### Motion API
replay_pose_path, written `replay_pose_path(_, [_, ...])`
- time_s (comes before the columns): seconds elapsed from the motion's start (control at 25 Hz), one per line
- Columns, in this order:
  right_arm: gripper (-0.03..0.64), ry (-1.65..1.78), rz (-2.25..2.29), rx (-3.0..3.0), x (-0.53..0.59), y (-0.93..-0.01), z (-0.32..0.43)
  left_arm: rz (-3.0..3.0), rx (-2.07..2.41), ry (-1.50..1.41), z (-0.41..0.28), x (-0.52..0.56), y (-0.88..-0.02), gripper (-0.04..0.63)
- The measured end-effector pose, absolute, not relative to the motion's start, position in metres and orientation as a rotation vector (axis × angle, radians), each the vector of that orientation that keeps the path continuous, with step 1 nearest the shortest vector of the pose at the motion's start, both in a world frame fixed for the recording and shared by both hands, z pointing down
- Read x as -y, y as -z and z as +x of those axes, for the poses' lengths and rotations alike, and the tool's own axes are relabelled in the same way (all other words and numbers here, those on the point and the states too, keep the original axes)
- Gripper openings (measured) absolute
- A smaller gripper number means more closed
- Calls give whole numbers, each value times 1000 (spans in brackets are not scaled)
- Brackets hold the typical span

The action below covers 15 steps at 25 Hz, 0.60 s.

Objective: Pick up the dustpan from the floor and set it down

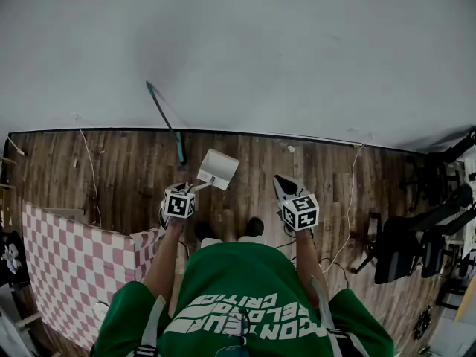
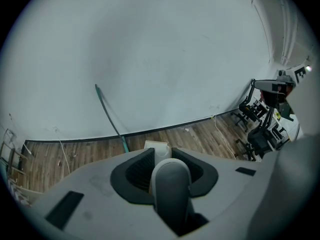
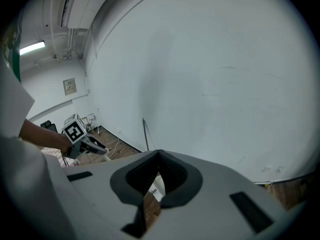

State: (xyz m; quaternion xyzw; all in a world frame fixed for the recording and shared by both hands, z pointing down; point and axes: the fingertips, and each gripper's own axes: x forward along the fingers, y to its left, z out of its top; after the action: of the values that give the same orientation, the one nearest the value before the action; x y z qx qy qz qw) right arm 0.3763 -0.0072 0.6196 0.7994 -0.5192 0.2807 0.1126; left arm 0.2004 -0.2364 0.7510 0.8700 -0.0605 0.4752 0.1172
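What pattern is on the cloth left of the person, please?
The cloth is pink-and-white checked; head view shows it best.

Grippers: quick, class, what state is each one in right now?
Left gripper: closed on the grey handle of the white plastic dustpan.
Right gripper: closed, nothing between its jaws.

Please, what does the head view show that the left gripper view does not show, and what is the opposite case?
Only the head view: the person's green shirt and shoes, seen from above.
Only the left gripper view: the jaws of the left tool from close, shut on the grey handle of the dustpan.
Both: the white dustpan, the broom leaning on the wall, the wooden floor and the office chairs.
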Motion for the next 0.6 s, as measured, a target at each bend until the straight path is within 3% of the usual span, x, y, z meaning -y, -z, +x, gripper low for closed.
replay_pose_path(0.6, [8, -901, 2362, 1448, -4, -637, 378, 2519, 167, -1500, 239, 257, -813, 107])
